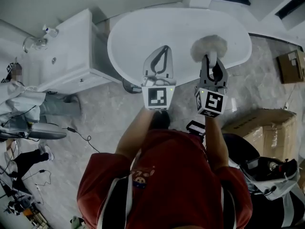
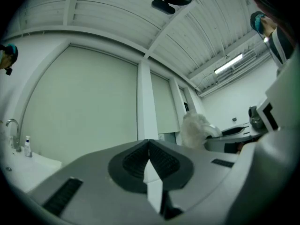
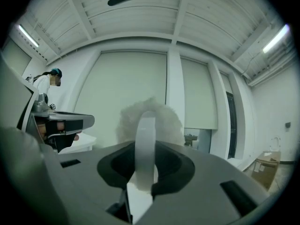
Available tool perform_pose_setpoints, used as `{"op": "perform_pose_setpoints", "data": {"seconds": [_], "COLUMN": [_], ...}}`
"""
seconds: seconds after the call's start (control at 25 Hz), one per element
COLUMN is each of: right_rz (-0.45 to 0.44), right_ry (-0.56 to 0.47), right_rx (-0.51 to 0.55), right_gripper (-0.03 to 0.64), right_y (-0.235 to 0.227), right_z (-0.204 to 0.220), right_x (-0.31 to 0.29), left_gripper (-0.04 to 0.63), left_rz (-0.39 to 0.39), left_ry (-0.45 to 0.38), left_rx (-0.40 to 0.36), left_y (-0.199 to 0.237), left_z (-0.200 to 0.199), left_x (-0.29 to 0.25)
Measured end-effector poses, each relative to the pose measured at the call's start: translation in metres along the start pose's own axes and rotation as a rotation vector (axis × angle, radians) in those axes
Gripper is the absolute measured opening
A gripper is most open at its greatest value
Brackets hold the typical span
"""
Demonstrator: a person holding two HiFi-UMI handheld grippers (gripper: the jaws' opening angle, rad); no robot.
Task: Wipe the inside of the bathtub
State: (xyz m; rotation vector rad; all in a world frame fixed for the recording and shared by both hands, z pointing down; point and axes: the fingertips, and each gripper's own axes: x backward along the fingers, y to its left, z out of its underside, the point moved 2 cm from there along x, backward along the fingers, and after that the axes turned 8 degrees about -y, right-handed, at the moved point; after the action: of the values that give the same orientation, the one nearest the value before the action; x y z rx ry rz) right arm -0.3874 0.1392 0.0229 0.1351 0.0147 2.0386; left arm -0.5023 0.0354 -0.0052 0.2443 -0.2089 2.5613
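Observation:
The white oval bathtub (image 1: 143, 32) lies on the floor below, seen in the head view at top centre. Both grippers are held up in front of it, and their own views look at walls and ceiling. My left gripper (image 1: 163, 48) (image 2: 149, 142) is shut with nothing between its jaws. My right gripper (image 1: 209, 56) (image 3: 145, 146) is shut on the white handle (image 3: 145, 135) of a fluffy white duster (image 1: 208, 46) (image 3: 126, 121), whose head sticks out past the jaws. The duster (image 2: 194, 128) also shows at the right of the left gripper view.
A white vanity with sink and tap (image 1: 62, 51) stands left of the tub. Cardboard boxes (image 1: 267, 132) (image 1: 291, 66) sit at the right. A person (image 1: 19, 99) and cables (image 1: 78, 135) are on the marble floor at the left. Another person (image 3: 49, 78) stands far left.

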Motion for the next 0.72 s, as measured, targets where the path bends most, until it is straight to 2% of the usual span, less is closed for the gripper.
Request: {"op": "perform_pose_setpoints", "data": {"seconds": [0.16,0.44,0.72], "right_rz": [-0.041,-0.100,-0.162], "right_ry": [-0.008,-0.009,0.000], "right_rx": [0.017,0.027,0.006], "right_gripper": [0.092,0.092,0.092], "right_y": [0.018,0.036,0.017], "right_z": [0.004,0.008,0.039], "right_x": [-0.040,-0.089,-0.144], "left_gripper": [0.014,0.014,0.014], "left_rz": [-0.041,-0.099,-0.124], "left_ry": [-0.008,-0.003,0.019], "left_rx": [0.005,-0.029,-0.057], "left_y": [0.032,0.070,0.070], "left_z": [0.013,0.025,0.053], "left_x": [-0.019,-0.041,-0.087]}}
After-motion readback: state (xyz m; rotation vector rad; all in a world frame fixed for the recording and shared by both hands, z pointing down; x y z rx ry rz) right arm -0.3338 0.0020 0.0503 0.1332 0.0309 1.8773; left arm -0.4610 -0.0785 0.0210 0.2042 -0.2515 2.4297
